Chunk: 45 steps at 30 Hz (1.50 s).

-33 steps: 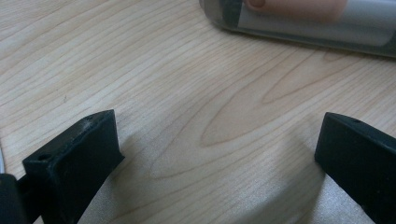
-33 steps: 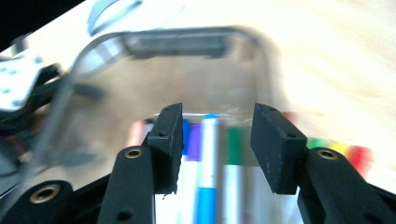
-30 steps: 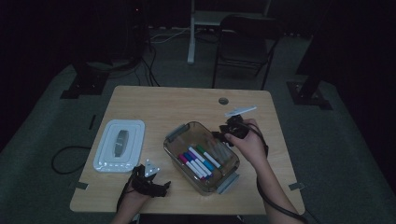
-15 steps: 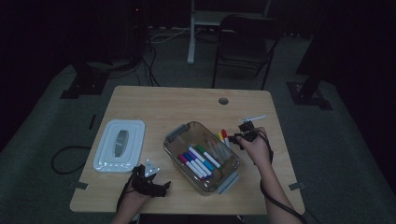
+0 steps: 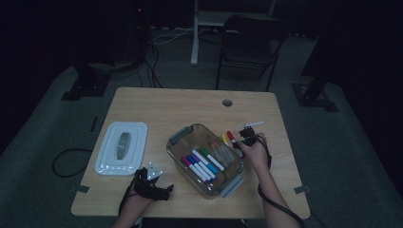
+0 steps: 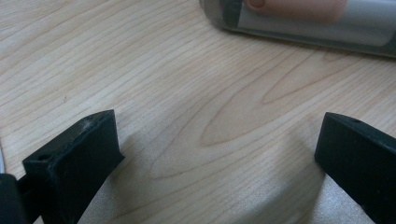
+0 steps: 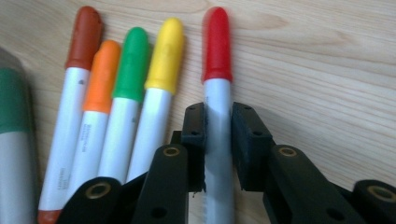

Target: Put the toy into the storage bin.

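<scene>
My right gripper [image 7: 218, 116] is shut on a red-capped marker [image 7: 217, 46]; its jaws have just been closing on the white barrel. The marker points away from me, low over the wood next to a yellow-capped marker [image 7: 163, 56]. That one ends a row with green [image 7: 133, 60], orange [image 7: 102, 70] and brown [image 7: 84, 37] ones. In the high view the right gripper [image 5: 240, 137] is just right of a clear container [image 5: 173, 154] holding several markers. My left gripper [image 6: 217, 135] stands open over bare wood near the front edge [image 5: 164, 192].
A white lid [image 5: 121, 147] lies flat at the table's left. The container's near wall [image 6: 303, 23] crosses the top of the left gripper view. A cable hole [image 5: 227, 102] sits near the far edge. A chair [image 5: 247, 42] stands beyond the table.
My right hand has sunk toward the table at the container's right side with the red marker in its jaws. The left hand has stayed put.
</scene>
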Tool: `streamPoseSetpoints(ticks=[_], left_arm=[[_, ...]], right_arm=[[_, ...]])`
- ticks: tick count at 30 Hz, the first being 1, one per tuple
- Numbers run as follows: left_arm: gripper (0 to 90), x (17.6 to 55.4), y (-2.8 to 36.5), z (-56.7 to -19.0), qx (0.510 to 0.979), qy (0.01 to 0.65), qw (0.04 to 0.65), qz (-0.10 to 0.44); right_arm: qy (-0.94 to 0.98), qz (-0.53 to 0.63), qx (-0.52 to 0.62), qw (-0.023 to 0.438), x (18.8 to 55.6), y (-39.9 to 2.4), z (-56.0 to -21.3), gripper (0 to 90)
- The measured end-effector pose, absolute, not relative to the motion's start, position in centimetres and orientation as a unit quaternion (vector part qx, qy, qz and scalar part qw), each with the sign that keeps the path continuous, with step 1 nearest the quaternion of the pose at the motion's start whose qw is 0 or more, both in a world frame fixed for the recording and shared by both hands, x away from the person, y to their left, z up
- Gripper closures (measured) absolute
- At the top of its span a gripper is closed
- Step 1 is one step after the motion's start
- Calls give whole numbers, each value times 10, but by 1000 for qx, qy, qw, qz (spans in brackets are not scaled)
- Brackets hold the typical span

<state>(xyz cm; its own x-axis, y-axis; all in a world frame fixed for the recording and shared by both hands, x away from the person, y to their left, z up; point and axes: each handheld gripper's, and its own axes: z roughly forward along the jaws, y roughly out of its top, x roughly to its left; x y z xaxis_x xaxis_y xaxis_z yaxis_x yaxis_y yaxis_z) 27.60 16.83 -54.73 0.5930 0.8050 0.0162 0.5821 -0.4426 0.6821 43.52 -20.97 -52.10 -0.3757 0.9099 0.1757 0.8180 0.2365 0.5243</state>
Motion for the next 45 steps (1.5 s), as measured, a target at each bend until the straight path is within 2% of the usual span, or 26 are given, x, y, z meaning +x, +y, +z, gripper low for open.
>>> streamPoseSetpoints(ticks=[6, 20, 32, 45], left_arm=[[6, 276, 168, -547, 832, 417, 324, 172], [6, 276, 168, -547, 832, 417, 324, 172], [6, 276, 168, -547, 831, 417, 324, 173], [6, 276, 168, -547, 832, 417, 324, 172]], right_arm=[[768, 293, 564, 82, 431, -219, -509, 765], [763, 352, 534, 92, 403, -226, -437, 765], [784, 393, 471, 96, 375, -198, -382, 765], [822, 400, 401, 55, 351, -146, -369, 765]])
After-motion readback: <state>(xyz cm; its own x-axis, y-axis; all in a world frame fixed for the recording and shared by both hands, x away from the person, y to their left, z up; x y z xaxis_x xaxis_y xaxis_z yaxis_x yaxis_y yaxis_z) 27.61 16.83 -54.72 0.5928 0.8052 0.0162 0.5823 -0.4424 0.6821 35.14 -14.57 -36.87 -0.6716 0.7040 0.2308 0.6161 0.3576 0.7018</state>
